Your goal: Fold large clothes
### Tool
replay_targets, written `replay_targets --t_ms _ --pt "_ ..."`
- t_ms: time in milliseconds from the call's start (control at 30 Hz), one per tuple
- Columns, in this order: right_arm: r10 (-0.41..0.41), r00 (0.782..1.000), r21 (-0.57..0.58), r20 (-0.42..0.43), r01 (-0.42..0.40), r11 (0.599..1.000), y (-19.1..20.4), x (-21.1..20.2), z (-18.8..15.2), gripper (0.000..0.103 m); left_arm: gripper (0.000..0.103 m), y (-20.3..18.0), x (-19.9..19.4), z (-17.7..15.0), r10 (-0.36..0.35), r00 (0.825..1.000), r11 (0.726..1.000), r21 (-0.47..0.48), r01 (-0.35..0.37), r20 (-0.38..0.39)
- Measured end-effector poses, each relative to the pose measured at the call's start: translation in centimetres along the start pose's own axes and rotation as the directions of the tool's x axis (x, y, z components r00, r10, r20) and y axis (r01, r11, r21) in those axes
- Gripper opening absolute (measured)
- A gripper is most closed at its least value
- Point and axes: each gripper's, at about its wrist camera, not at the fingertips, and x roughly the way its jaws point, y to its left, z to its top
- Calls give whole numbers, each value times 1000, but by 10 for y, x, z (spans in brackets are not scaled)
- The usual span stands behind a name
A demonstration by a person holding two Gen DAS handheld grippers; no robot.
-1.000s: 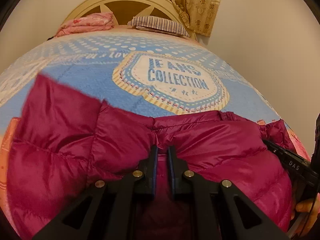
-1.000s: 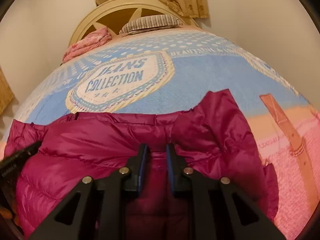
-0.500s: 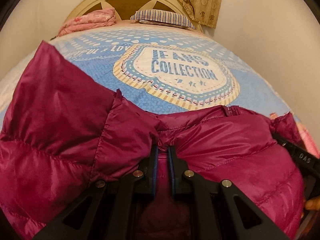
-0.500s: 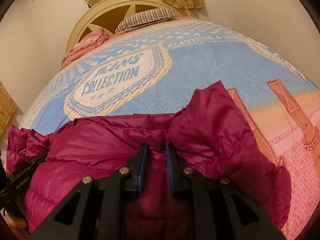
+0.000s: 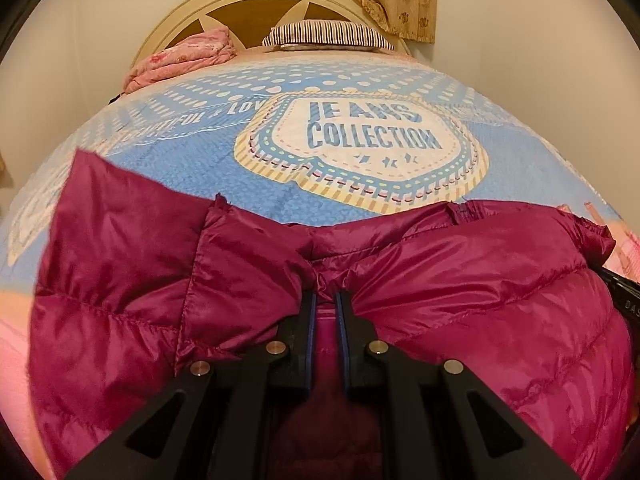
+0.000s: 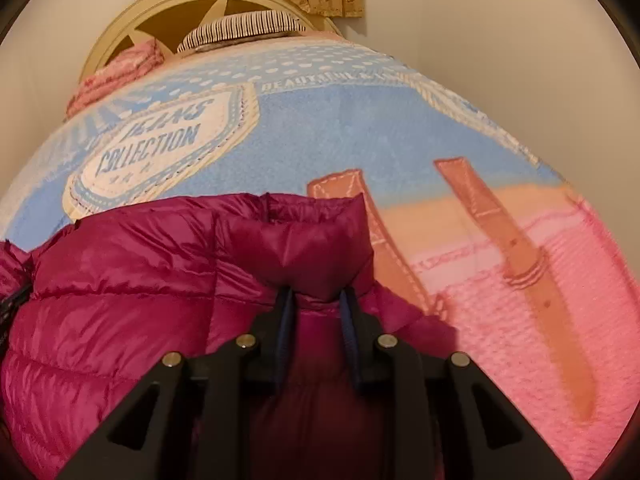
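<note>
A magenta quilted puffer jacket [image 5: 460,280] lies bunched across the near part of the bed. My left gripper [image 5: 325,300] is shut on a pinch of its fabric, and a broad flap spreads out to the left of it. In the right wrist view the same jacket [image 6: 120,280] fills the lower left. The jaws of my right gripper [image 6: 316,296] are opening; a puffy fold of the jacket still fills the gap and drapes over the fingertips. The right gripper's black body [image 5: 624,300] shows at the left wrist view's right edge.
The bedspread [image 5: 372,132] is blue with a "JEANS COLLECTION" badge and turns pink [image 6: 520,320] towards the right. A striped pillow [image 5: 328,34] and a folded pink blanket [image 5: 184,56] lie by the cream headboard [image 5: 248,0]. Walls close in on both sides.
The right gripper's jaws have widened around the jacket fold, and its view has swung right over the pink area. The jacket's left flap rose, then dropped back. The left gripper stays clamped.
</note>
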Motion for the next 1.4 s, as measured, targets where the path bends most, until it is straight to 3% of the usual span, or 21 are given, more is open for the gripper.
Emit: replay_targets --t_ms 167,233,267,333,533,667,733,800,967,1067,1233,1400 --pt "57 998 34 3 -57 998 -11 6 -1 27 10 19 -21 11 -17 1000 999 -44 17 -14" --pt "72 997 46 7 -72 996 -11 5 -2 27 10 35 -31 16 32 999 997 -72 -31 14" --pt "72 997 46 8 -73 996 -9 4 -3 27 10 46 -33 19 89 996 993 -81 -86 30" --pt "69 998 42 11 -70 997 -7 2 -4 27 10 62 -28 20 154 988 983 -102 -151 14" --pt "72 997 41 13 -72 997 -8 2 -4 27 10 71 4 0 189 982 977 -102 -190 -13" --pt "71 997 41 14 -72 997 -7 2 -4 27 10 43 16 -1 322 947 947 12 -322 8" --pt "67 998 38 14 -68 997 -5 1 -4 27 10 43 20 0 350 937 936 37 -350 8" --pt "57 998 31 14 -58 998 -4 1 -4 27 10 43 18 -2 360 933 932 41 -360 14" --pt "58 998 7 30 -58 998 -1 -20 -1 28 10 51 13 -3 332 943 943 8 -332 14" --pt "194 976 0 99 -195 981 10 -63 -8 28 10 51 12 -3 331 944 944 6 -331 11" --pt "416 907 -66 73 -411 909 58 -126 -37 28 10 47 -7 -14 311 951 951 6 -311 -6" --pt "522 853 6 -12 -522 853 81 -128 -77 28 11 53 -68 -45 152 988 987 -52 -151 9"
